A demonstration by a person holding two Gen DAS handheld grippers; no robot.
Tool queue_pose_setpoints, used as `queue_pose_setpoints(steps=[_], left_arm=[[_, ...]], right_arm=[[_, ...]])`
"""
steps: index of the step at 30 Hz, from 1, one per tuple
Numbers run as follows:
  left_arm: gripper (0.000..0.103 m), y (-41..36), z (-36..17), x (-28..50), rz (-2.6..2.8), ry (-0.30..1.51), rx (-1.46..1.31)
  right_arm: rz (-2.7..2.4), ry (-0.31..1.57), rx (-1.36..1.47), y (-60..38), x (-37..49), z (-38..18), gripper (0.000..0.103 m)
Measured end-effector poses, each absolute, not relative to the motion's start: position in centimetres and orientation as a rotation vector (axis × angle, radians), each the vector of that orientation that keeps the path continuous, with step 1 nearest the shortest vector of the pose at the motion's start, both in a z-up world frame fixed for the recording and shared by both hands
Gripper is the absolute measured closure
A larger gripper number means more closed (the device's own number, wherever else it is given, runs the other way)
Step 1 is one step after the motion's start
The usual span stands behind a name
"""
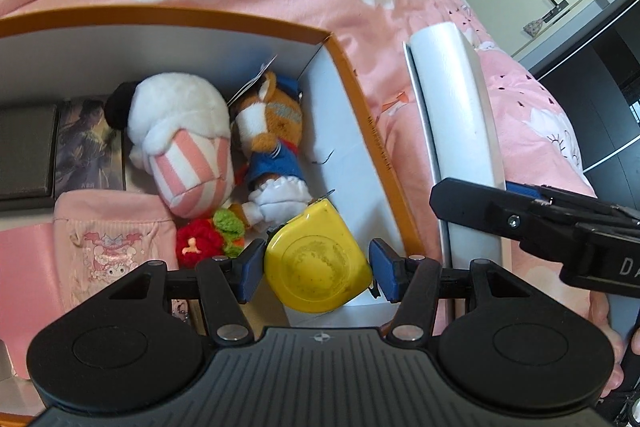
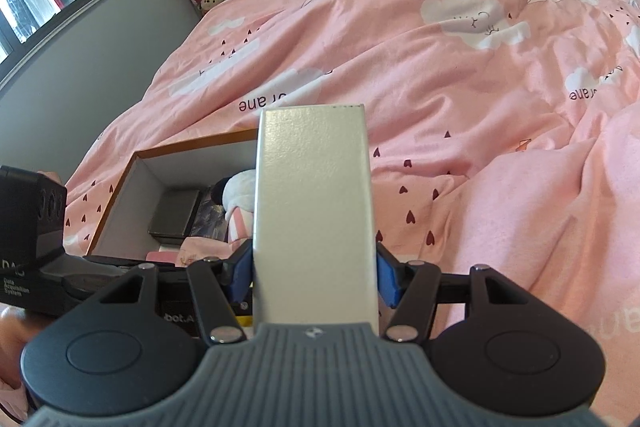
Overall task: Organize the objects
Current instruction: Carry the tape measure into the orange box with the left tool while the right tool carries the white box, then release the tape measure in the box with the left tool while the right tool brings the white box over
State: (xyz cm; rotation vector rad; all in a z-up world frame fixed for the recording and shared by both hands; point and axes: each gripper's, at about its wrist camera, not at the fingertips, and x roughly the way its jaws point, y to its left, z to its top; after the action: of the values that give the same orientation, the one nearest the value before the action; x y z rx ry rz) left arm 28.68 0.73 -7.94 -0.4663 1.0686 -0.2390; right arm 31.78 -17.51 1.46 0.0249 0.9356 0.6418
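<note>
The left gripper (image 1: 316,273) is angled steeply down over the near right corner of the orange-rimmed box (image 1: 352,75) on the pink duvet (image 2: 460,75), and a yellow tape measure (image 1: 318,261) is clamped between its blue pads (image 1: 250,273), flat face turned up to the camera. Two plush toys (image 1: 188,139), a pink pouch (image 1: 108,239) and dark cases (image 1: 26,151) are seen packed in the box behind it. The right gripper (image 2: 314,275) is also pitched downward, just right of the box, and a white box (image 2: 314,211) is gripped at its near end. Its long axis is carried straight out along the fingers, away from the camera, far end raised over the box's right wall.
</note>
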Motion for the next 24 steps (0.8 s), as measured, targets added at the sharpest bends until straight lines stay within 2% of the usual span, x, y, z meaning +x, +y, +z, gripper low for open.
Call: queue_pose_setpoints(steps=[5,8,11,24], left_arm=[[0.039,1.0,-8.8,28.6,-0.238,1.092,-0.477],[0.045,1.1,-9.0,28.7,-0.266,1.095,-0.501],[0.046,1.0,-8.8,28.7,-0.264,1.090,-0.488],[0.046,5.2,-4.1,25.6,-0.075,0.880,-0.424]], right_arm=[[0.650,0.936,0.006,-16.5,31.7,1.3,0.041],[0.650,0.937,-0.001,-16.2,31.6,1.3,0.041],[0.645,0.942,-0.004,-16.0,31.5,1.2,0.041],[0.715,0.939,0.003,-14.0,31.2,2.1,0.041]])
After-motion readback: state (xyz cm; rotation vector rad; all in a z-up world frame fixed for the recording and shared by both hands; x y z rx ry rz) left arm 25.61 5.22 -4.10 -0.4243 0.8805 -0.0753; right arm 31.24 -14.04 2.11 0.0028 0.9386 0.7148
